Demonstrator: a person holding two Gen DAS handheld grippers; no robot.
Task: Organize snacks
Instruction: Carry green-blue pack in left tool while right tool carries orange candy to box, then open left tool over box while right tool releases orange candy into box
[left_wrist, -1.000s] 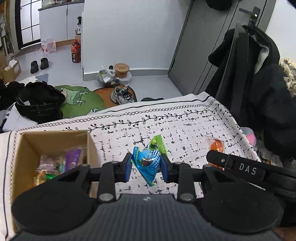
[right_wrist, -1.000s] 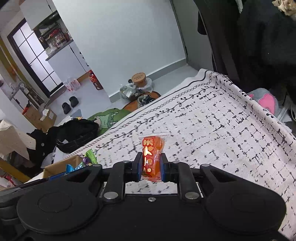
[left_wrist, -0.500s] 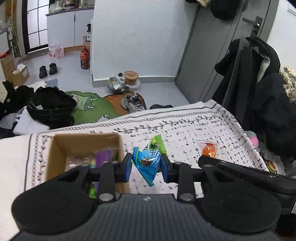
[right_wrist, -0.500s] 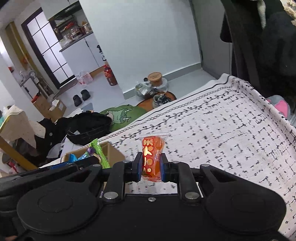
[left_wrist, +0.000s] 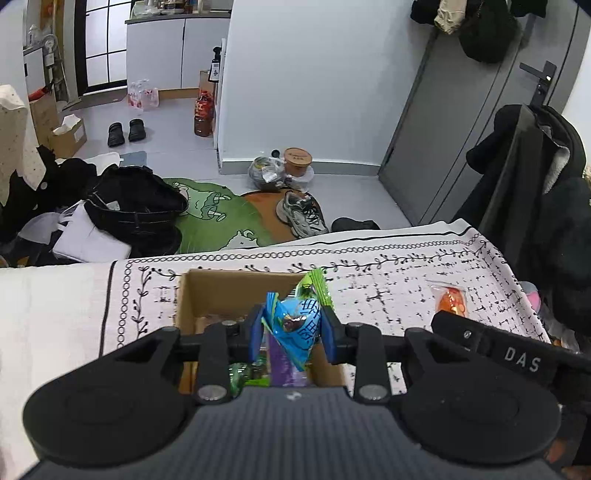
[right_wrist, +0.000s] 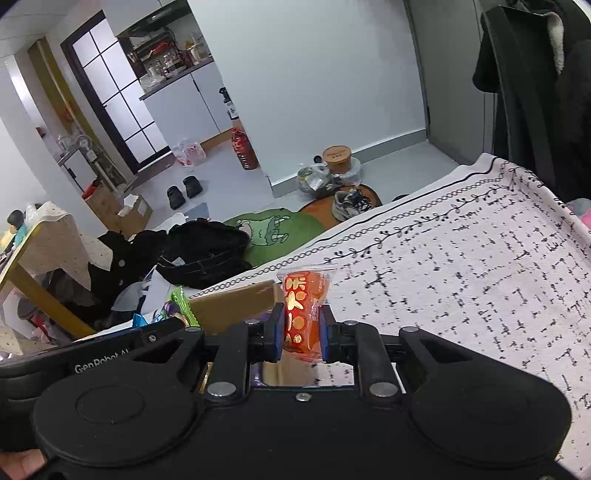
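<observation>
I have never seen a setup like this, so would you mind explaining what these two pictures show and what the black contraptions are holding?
There is no robot here: a person carries a two-finger gripper in each hand, and each gripper has a wide-angle camera looking forward along its fingers. One picture comes from the left gripper, the other from the right gripper; the black shapes at the bottom are the tools themselves.

Both look down at a surface covered by a white patterned cloth, with a cardboard box on it that already has some wrapped snacks inside.

The left gripper is closed on a blue snack packet, in line with the box. The right gripper is closed on an orange packet beside the box. The floor behind is household clutter.
</observation>
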